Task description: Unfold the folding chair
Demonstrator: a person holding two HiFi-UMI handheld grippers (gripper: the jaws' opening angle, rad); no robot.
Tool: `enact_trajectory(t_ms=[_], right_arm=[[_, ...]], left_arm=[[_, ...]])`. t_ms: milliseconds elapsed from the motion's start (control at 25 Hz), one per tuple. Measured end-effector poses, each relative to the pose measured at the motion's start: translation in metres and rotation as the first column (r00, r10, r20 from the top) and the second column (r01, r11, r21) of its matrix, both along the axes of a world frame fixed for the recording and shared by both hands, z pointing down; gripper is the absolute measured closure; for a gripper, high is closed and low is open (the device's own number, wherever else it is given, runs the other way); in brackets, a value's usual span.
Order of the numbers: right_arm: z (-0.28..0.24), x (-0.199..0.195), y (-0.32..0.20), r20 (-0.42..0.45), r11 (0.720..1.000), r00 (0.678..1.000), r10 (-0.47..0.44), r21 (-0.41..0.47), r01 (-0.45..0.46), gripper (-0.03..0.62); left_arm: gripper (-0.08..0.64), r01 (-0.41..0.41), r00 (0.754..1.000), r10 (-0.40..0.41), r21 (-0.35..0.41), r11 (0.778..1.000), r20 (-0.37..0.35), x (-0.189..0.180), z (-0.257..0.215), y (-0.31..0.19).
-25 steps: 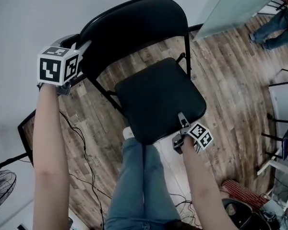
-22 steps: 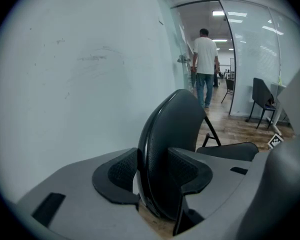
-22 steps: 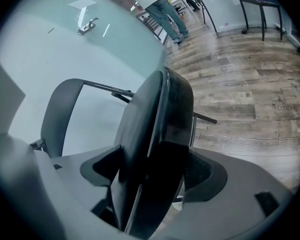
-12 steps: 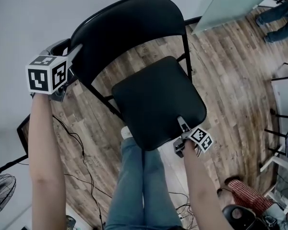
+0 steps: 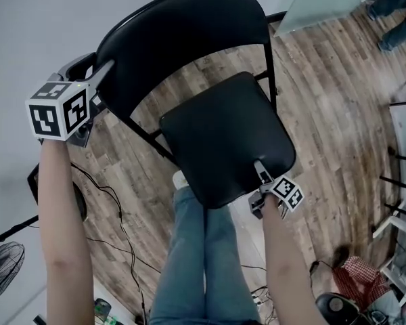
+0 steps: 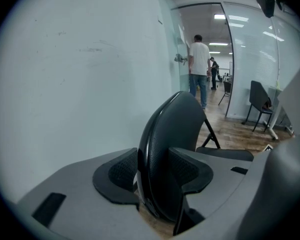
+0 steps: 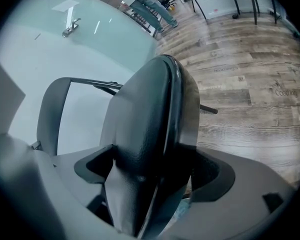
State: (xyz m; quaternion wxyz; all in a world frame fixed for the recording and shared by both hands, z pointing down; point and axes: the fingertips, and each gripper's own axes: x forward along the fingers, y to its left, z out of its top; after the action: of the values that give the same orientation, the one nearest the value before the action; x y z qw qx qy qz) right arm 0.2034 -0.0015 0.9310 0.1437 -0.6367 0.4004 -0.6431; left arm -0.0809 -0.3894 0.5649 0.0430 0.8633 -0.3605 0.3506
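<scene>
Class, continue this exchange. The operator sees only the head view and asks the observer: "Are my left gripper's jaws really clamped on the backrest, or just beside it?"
Observer: Clamped. The left gripper has a pad pressed on each face of the backrest edge.
Operator: And the right one?
Observer: The right gripper has the front edge of the seat between its jaws. Both pads look to be against it, though the jaws have just been opening.
Operator: Is anyone ahead of the chair?
Observer: A person in a white shirt stands down the corridor, back turned.
</scene>
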Motion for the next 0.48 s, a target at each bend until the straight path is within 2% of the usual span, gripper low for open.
enact_trajectory(t_ms=[240,480], right_arm=[[0.011,-0.001,0.007,0.045,0.999,0.998,-0.034,-0.015,0.034,0.127],[0.023,-0.001,0.016,0.077,0.992,0.995,-0.062,-0.109,0.07,0.106]], left_arm=[[0.383,0.003,0.999,-0.003,-0.006,1.0,0.034,0.004,0.002,0.016],[0.382,0.016,0.999,-0.016,0.022,1.0,0.033,0.007,0.001,0.03]])
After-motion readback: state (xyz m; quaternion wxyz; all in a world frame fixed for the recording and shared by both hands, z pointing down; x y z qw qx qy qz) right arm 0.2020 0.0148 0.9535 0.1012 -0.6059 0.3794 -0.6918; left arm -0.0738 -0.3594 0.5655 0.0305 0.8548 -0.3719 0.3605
